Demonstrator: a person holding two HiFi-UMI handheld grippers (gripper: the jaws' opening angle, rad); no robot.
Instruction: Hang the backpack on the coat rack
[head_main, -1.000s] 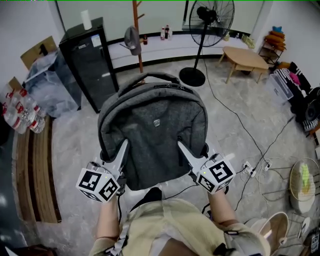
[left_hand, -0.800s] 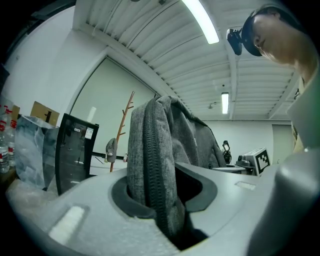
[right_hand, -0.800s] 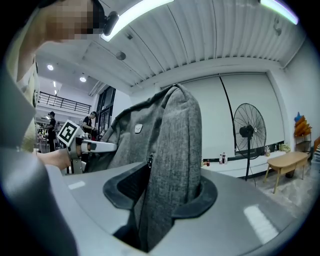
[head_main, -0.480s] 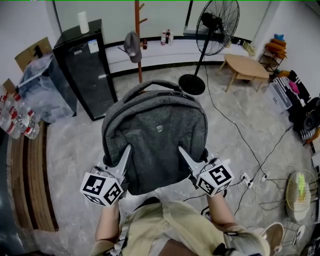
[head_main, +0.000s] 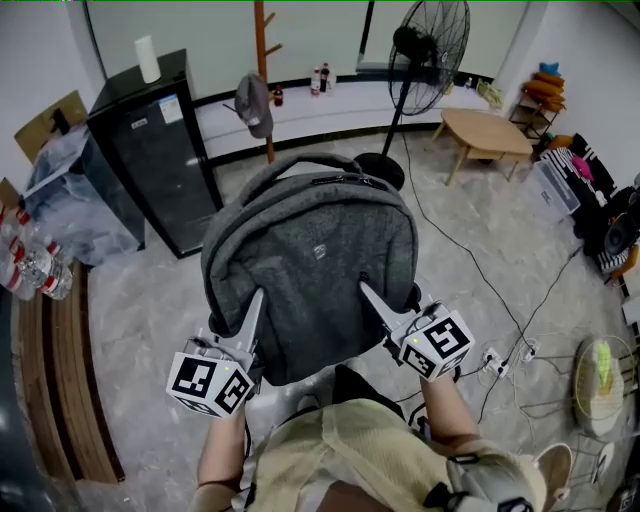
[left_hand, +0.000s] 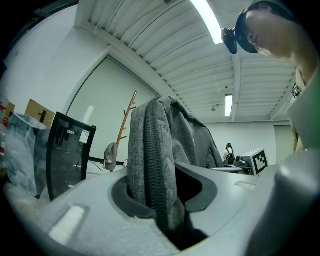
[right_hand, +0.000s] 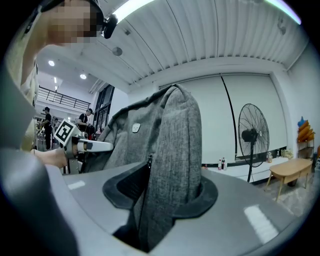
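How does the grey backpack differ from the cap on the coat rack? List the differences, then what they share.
The backpack is gripped at its sides by the left gripper and right gripper; the cap hangs on the coat rack. The backpack is bulky and close; the cap is small and far off. The backpack shows zips and a top handle; the cap shows neither. Both are grey.

The room is bright and evenly lit. Long ceiling lights (left_hand: 207, 20) glow white above the backpack (head_main: 310, 270), with a little glare. Shadows around the backpack are soft. Every picture bends at its edges; both gripper views go dark in the corners.
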